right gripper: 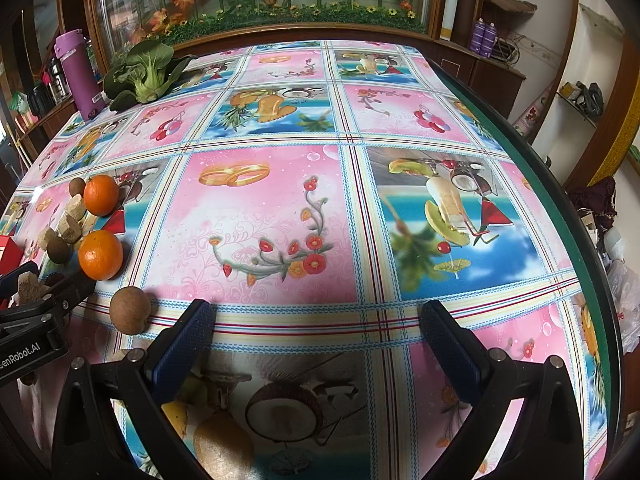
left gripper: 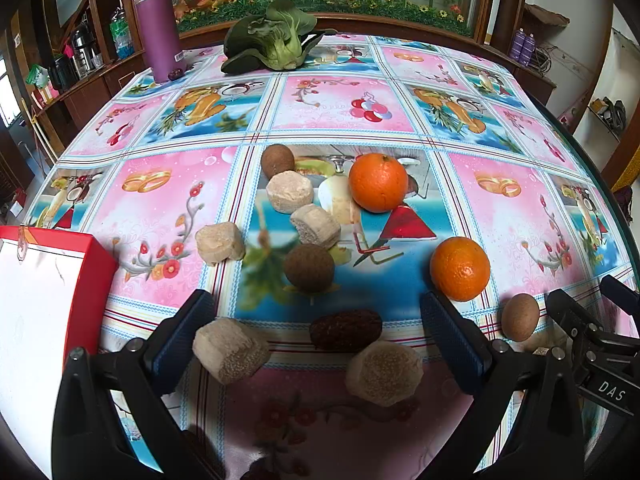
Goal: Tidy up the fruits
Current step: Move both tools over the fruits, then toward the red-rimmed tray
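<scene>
on a desk [left gripper: 168, 208] under a glossy, brightly printed cloth, fruit lies scattered ahead of two handheld claws. going left to right in the left wrist view: a red box [left gripper: 52, 304] with a white inside sits at the near left edge. beside it the left claw [left gripper: 320, 332] rests low over the desk, its blue pads wide apart, gripping nothing. between those pads lie two pale, cut cylinder-shaped pieces [left gripper: 230, 354] and a dark wrinkled date-like fruit [left gripper: 346, 330]. further out are three more pale pieces, two round brown fruits [left gripper: 309, 267], and an orange [left gripper: 378, 182]. a second orange [left gripper: 460, 268] lies just beyond the right pad, and a small brown fruit [left gripper: 520, 317] sits to its right, near the right claw.

in the right wrist view, the right claw [right gripper: 318, 332] is also spread open and empty — only bare cloth lies between its pads, with all the fruit off to its left.

the oranges look firm and smooth; they would probably roll, so a hold across the widest part seems best. the pale pieces look light and perhaps crumbly — squeezing gently on the curved sides would likely suit them. the date looks soft and small, best taken across its narrow middle.
</scene>
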`<action>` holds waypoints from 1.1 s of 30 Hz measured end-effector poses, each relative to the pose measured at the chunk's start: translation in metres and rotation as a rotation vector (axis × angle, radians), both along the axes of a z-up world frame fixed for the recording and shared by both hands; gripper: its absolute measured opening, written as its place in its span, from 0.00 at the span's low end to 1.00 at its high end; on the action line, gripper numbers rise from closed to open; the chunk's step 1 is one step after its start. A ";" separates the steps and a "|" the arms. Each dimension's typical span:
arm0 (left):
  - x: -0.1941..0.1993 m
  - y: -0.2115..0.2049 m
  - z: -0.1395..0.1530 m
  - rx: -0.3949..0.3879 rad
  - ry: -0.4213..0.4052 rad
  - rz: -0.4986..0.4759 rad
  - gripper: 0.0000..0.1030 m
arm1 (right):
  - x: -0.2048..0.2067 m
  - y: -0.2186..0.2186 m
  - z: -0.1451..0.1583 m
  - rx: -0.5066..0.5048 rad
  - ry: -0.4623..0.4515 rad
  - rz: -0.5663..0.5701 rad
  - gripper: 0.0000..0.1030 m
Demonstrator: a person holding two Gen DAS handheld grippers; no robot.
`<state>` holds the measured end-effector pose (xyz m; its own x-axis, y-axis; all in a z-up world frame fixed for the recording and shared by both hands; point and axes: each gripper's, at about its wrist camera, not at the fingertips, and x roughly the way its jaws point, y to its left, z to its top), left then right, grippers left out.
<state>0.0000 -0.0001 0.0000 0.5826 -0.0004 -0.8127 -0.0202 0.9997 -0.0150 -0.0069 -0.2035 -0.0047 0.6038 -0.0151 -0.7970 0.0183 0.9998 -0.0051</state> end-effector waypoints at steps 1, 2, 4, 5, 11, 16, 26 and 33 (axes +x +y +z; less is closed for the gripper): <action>0.000 0.000 0.000 0.000 0.000 0.000 1.00 | 0.000 0.000 0.000 0.000 0.000 0.000 1.00; 0.000 0.000 0.000 0.000 0.000 0.000 1.00 | 0.000 0.000 0.000 0.000 0.000 0.000 1.00; 0.000 0.000 0.000 0.000 0.000 0.000 1.00 | 0.000 0.000 0.000 0.000 0.000 0.000 1.00; 0.000 0.000 0.000 0.000 0.000 0.000 1.00 | 0.000 0.000 0.000 0.000 0.000 0.000 1.00; 0.000 0.000 0.000 0.004 0.014 -0.002 1.00 | 0.000 0.000 0.000 0.000 0.000 0.000 1.00; -0.018 0.010 0.013 0.029 -0.039 0.061 1.00 | 0.000 -0.001 0.002 0.007 0.032 0.021 1.00; -0.068 0.035 0.062 0.068 -0.199 0.099 1.00 | -0.031 -0.004 0.033 0.244 -0.067 0.028 0.99; -0.086 0.049 0.069 0.054 -0.206 0.121 1.00 | -0.047 0.014 0.051 0.208 -0.108 0.068 0.99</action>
